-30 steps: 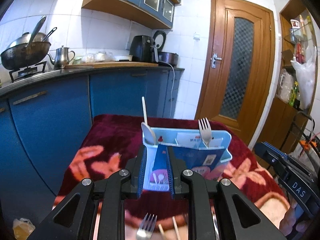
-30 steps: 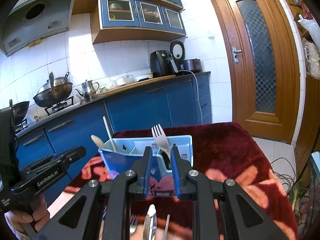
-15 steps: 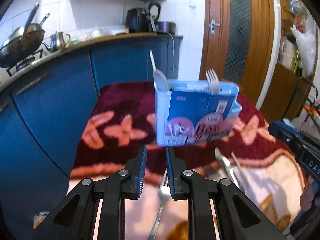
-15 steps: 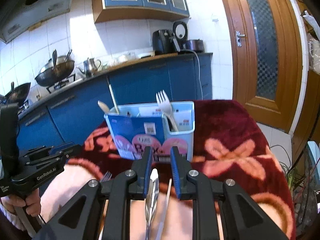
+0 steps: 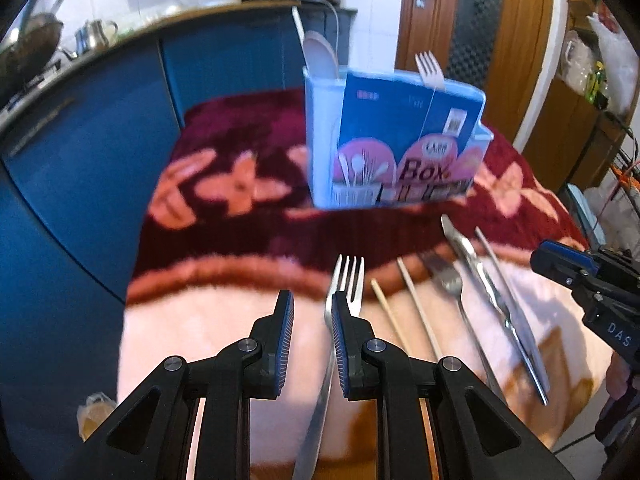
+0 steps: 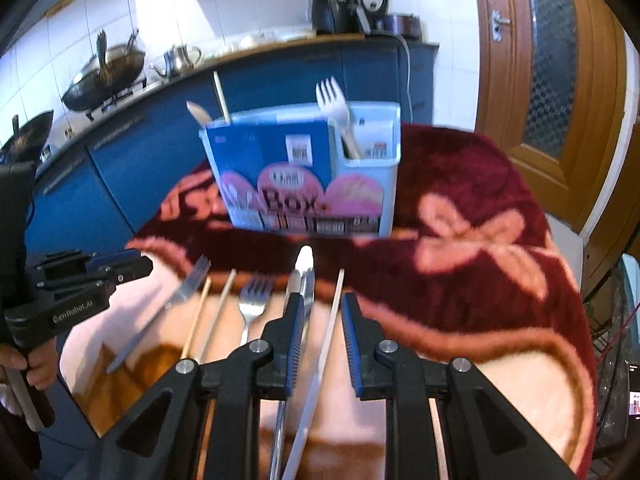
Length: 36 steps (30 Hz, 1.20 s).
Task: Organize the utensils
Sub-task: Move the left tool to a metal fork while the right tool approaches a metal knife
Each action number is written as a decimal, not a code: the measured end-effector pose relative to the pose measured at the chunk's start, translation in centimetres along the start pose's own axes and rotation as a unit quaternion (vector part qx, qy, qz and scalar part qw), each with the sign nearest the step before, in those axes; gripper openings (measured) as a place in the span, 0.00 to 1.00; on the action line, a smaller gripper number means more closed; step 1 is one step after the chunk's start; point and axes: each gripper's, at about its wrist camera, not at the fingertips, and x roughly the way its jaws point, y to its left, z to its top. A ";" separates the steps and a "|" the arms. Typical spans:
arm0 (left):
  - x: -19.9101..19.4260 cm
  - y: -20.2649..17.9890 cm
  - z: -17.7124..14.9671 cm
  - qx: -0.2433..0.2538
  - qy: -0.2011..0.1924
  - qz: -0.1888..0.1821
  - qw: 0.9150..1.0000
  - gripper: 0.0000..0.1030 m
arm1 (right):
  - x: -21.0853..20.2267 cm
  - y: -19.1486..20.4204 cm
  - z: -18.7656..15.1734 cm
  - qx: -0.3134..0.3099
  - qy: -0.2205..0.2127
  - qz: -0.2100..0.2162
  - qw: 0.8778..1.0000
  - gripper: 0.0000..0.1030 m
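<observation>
Reaching: you lower both grippers toward loose cutlery lying before the blue plastic utensil box [image 5: 394, 142].
Left gripper [image 5: 312, 312]: jaws narrowly parted, empty, over the steel fork [image 5: 347, 276].
Right gripper [image 6: 319, 314]: jaws narrowly parted, empty, over the white chopstick [image 6: 328, 328].
Next: widen, then pinch.

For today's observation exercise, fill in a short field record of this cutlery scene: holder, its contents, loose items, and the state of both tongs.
holder: blue utensil box, upright on the blanket
in holder: white fork, spoon
loose on blanket: metal fork, second fork, chopsticks, knife
left tongs: slightly open, empty
right tongs: slightly open, empty
</observation>
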 end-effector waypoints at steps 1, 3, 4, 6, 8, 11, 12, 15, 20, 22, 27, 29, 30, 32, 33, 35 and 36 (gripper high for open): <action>0.3 0.1 -0.1 -0.001 0.011 -0.006 1.000 0.19 | 0.3 0.0 -0.1 -0.001 0.012 0.002 1.000 0.21; 0.7 0.1 -0.1 -0.002 0.026 -0.016 1.000 0.19 | 0.9 -0.1 -0.3 0.000 0.033 0.008 0.999 0.21; 0.8 0.1 -0.1 -0.001 0.032 -0.020 0.999 0.19 | 1.2 -0.2 -0.4 0.002 0.047 0.011 0.999 0.21; 1.0 -0.1 0.0 0.003 0.040 -0.024 0.999 0.19 | 1.6 -0.3 -0.4 0.004 0.063 0.016 0.998 0.21; 1.2 -0.2 0.0 0.008 0.051 -0.029 0.998 0.19 | 2.1 -0.5 -0.5 0.007 0.082 0.018 0.996 0.21; 1.7 -0.3 -0.1 0.014 0.070 -0.036 0.997 0.19 | 2.8 -1.0 -0.6 0.013 0.108 0.023 0.994 0.21; 1.8 -0.3 -0.1 0.016 0.076 -0.038 0.996 0.19 | 3.0 -1.0 -0.5 0.014 0.116 0.025 0.993 0.21; 2.2 -0.4 -0.2 0.023 0.090 -0.042 0.995 0.19 | 3.3 -1.1 -0.4 0.013 0.133 0.028 0.991 0.21; 3.2 -0.3 -0.3 0.025 0.125 -0.053 0.990 0.11 | 4.3 -1.2 -0.1 0.017 0.169 0.039 0.985 0.21; 3.7 -0.2 -0.3 0.025 0.139 -0.059 0.988 0.11 | 4.8 -1.3 0.2 0.021 0.184 0.044 0.982 0.21; 4.2 -0.4 0.0 0.040 0.158 -0.064 0.985 0.11 | 5.4 -1.4 0.8 0.016 0.209 0.043 0.977 0.21; 4.4 -0.4 0.2 0.044 0.161 -0.065 0.984 0.10 | 5.7 -1.4 1.0 0.013 0.217 0.044 0.975 0.21; 4.5 -0.4 0.3 0.044 0.163 -0.066 0.983 0.10 | 5.8 -1.4 1.0 0.012 0.219 0.045 0.975 0.21; 4.6 -0.5 0.5 0.044 0.162 -0.067 0.984 0.07 | 6.2 -1.5 1.2 0.015 0.224 0.049 0.973 0.21; 4.6 -0.5 0.5 0.043 0.158 -0.066 0.984 0.06 | 6.4 -1.6 1.2 0.018 0.225 0.051 0.973 0.21; 4.6 -0.5 0.3 0.042 0.151 -0.066 0.985 0.05 | 6.5 -2.0 1.2 0.027 0.225 0.058 0.972 0.19; 4.4 -0.4 0.2 0.038 0.143 -0.070 0.986 0.05 | 6.5 -2.0 1.2 0.028 0.224 0.059 0.972 0.17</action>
